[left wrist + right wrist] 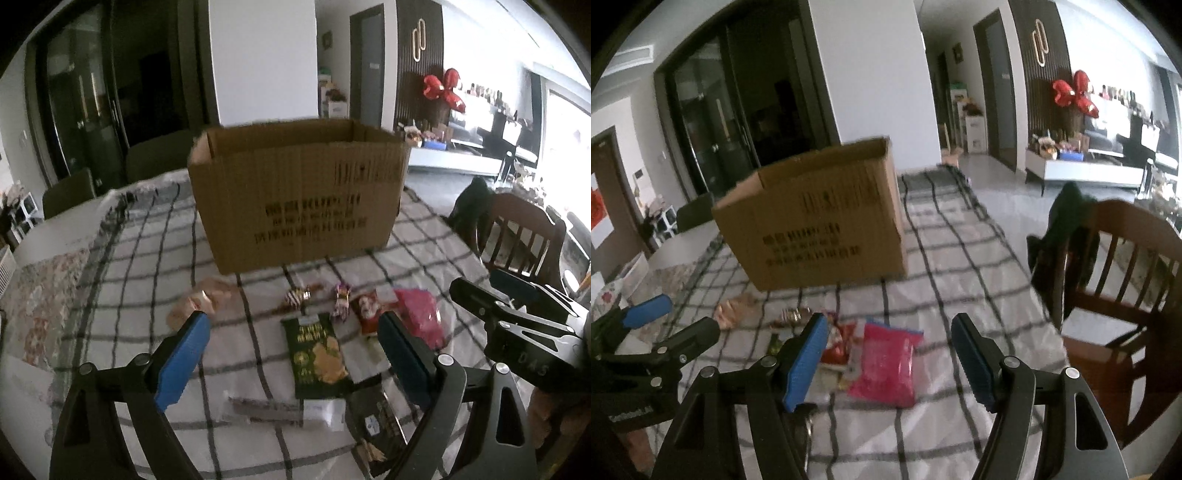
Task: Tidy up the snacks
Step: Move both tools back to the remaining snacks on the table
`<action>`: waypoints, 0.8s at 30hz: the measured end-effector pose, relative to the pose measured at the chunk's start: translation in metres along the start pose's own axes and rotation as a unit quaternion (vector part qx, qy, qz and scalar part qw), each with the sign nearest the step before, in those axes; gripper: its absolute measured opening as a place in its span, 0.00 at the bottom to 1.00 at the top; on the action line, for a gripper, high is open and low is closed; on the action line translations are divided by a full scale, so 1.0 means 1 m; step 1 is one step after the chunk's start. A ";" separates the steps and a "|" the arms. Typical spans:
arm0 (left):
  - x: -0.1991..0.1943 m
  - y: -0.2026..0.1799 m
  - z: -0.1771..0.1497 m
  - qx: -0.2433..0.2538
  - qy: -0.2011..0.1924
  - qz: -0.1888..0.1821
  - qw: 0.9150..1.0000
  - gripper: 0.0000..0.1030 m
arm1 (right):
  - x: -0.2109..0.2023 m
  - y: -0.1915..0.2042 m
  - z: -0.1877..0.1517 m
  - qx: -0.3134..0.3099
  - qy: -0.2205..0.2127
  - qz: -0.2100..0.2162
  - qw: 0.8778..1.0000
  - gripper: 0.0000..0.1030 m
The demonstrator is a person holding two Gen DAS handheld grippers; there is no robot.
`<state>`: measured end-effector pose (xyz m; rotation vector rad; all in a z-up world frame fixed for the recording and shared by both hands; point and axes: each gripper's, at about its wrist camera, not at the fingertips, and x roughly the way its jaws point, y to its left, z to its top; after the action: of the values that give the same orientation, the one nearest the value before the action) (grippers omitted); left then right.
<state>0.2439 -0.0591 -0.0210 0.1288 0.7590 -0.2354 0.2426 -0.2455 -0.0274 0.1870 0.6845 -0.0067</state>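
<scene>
Hovering before the open brown cardboard box (295, 192), my left gripper (293, 354) gapes empty over the green chip packet (317, 354); rightward, my right gripper (890, 354), unclenched, frames the slippery pink pouch (886, 365), risking snagging neighbouring wrappers.

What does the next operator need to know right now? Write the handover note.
Left gripper: jaws open, empty, above the green chip bag.
Right gripper: jaws open, empty, over the pink packet.
Cardboard box stands open at the far side of the checked tablecloth; its inside is not visible.
Snacks lie loose in front of the box: green bag, pink packet, red packet, small wrapped candies.
Done: nothing visibly packed. Left: everything.
</scene>
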 end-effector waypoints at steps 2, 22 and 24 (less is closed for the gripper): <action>0.009 0.000 -0.005 -0.004 0.015 -0.003 1.000 0.88 | 0.006 -0.001 -0.004 0.004 0.010 0.004 1.000 0.67; 0.075 0.002 -0.022 -0.041 0.096 -0.017 0.994 0.69 | 0.058 -0.003 -0.025 0.030 0.082 0.030 0.996 0.52; 0.080 0.001 -0.023 -0.040 0.101 -0.017 0.994 0.69 | 0.061 -0.003 -0.025 0.030 0.085 0.032 0.995 0.51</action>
<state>0.2846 -0.0666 -0.0927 0.0648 0.9711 -0.2262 0.2738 -0.2403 -0.0854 0.2705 0.8480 0.0510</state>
